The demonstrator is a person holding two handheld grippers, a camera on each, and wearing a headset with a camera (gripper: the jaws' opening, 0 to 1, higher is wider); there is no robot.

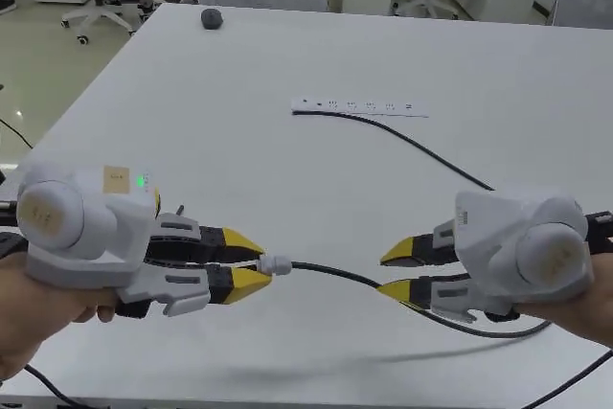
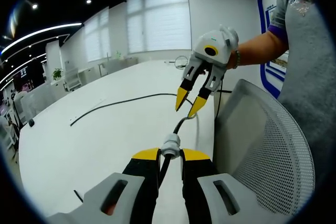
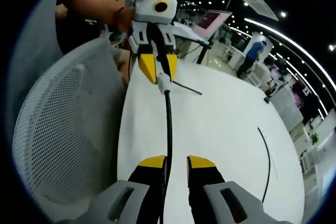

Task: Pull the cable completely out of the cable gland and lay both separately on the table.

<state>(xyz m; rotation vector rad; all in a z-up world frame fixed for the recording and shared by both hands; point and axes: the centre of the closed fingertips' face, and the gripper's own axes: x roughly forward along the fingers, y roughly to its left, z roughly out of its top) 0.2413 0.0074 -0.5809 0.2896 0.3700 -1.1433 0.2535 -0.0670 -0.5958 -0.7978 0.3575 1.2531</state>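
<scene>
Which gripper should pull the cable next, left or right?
Right. The left gripper is shut on the gland, anchoring it. The right gripper has open jaws straddling the cable, so it likely just needs to close and draw away.

The left gripper (image 1: 266, 263) and right gripper (image 1: 382, 275) have white housings and yellow-tipped black jaws; the left housing carries a green lamp (image 1: 141, 180); the shirt (image 2: 310, 66) is grey.

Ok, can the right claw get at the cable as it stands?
Likely yes: the right claw is open, the cable runs straight between its jaws, and nothing blocks it. The left claw grips the cable gland at the other end.
</scene>
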